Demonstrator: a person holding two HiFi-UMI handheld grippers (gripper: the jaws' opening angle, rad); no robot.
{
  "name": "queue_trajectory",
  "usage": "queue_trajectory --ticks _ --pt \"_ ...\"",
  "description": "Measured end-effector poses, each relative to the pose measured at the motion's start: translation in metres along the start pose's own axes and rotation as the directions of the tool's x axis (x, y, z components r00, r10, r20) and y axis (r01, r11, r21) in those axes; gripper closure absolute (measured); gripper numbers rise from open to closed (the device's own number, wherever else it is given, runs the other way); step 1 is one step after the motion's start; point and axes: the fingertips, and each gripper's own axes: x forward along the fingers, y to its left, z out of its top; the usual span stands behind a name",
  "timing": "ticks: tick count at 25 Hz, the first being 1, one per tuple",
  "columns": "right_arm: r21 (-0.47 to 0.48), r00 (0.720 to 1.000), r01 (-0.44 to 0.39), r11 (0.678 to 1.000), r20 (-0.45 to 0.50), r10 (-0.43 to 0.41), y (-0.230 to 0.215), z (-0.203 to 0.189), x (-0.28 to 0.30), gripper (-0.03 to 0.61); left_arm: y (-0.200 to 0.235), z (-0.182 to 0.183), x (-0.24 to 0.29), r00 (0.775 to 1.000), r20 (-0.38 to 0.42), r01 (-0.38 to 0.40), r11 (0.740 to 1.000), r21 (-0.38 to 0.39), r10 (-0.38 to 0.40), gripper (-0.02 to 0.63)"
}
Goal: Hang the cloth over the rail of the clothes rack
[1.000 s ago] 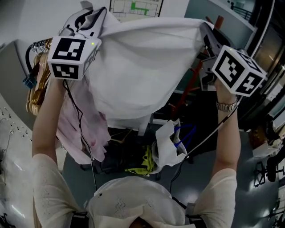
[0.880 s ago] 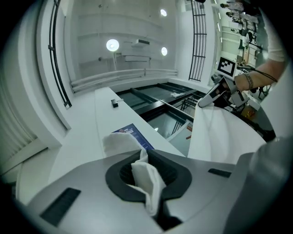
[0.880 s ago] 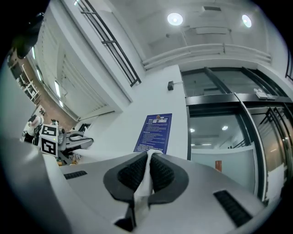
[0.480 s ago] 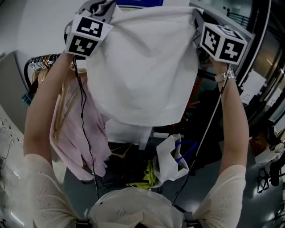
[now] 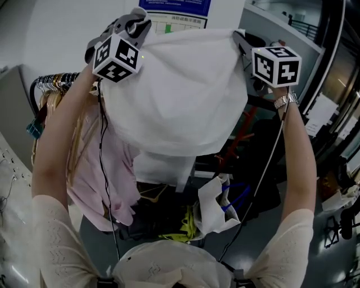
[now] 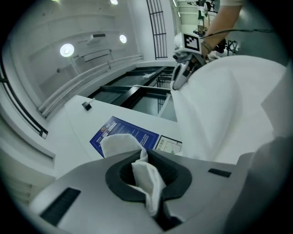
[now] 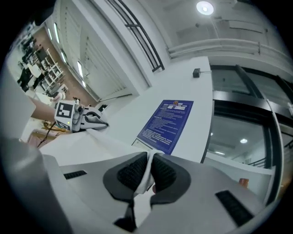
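Observation:
A white cloth (image 5: 180, 95) hangs stretched between both grippers, held high in front of me in the head view. My left gripper (image 5: 136, 21) is shut on its left top corner; the cloth corner (image 6: 146, 176) is bunched between the pads. My right gripper (image 5: 243, 44) is shut on the right top corner, a thin fold of cloth (image 7: 145, 176) pinched between its ribbed pads. The clothes rack rail (image 5: 53, 79) shows at the left, loaded with hangers, below and beside my left arm. The cloth hides most of what lies behind it.
A pink garment (image 5: 107, 174) hangs from the rack at the left. A white bag (image 5: 214, 202) and yellow-green clutter (image 5: 183, 228) lie on the floor below. A blue poster (image 5: 183, 7) is on the wall ahead. Dark red stands (image 5: 242, 135) are at the right.
Both grippers have risen and moved forward with the cloth, which now hangs higher and squarer in front of me. The left gripper has rolled, its marker cube turned.

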Motion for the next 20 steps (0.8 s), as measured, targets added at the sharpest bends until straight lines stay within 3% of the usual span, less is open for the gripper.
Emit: queue_trajectory --ticks 3,7,15,20 --pt "0.000 0.996 -0.072 0.997 -0.060 0.072 0.002 -0.008 -0.001 0.534 -0.020 -0.012 0.008 0.998 -0.040 0.047 0.998 0.030 -0.046 0.595" --pt "-0.030 0.984 -0.133 0.991 -0.125 0.128 0.003 -0.024 -0.006 0.500 -0.028 -0.022 0.014 0.995 -0.059 0.077 0.995 -0.069 -0.081 0.595" --pt "0.058 0.971 -0.204 0.977 -0.113 0.209 -0.005 -0.028 -0.024 0.483 -0.036 -0.016 0.018 0.992 -0.040 0.115 0.984 -0.133 -0.121 0.595" --pt "0.038 0.963 -0.227 0.973 -0.140 0.230 -0.008 -0.036 -0.028 0.472 -0.037 -0.017 0.020 0.990 -0.046 0.123 0.980 -0.157 -0.131 0.595"
